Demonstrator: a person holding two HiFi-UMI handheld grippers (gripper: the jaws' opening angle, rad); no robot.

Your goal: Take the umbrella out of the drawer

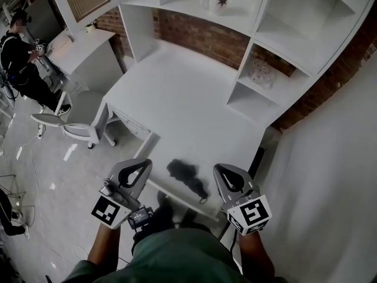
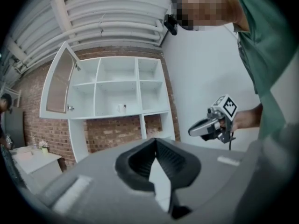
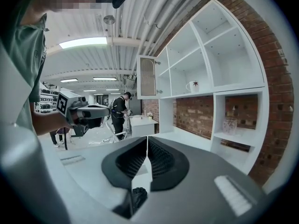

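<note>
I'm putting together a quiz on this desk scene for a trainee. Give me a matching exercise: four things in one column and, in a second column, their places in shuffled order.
Things:
1. umbrella
2. mug
3. glass vessel
4. office chair

Places:
A. on the floor, left of the desk
B. lying on the desk, near its front edge
C. in a small cubby at the desk's right
D. on the upper shelf

Pairs: 1-B, 2-D, 3-C, 4-A
</note>
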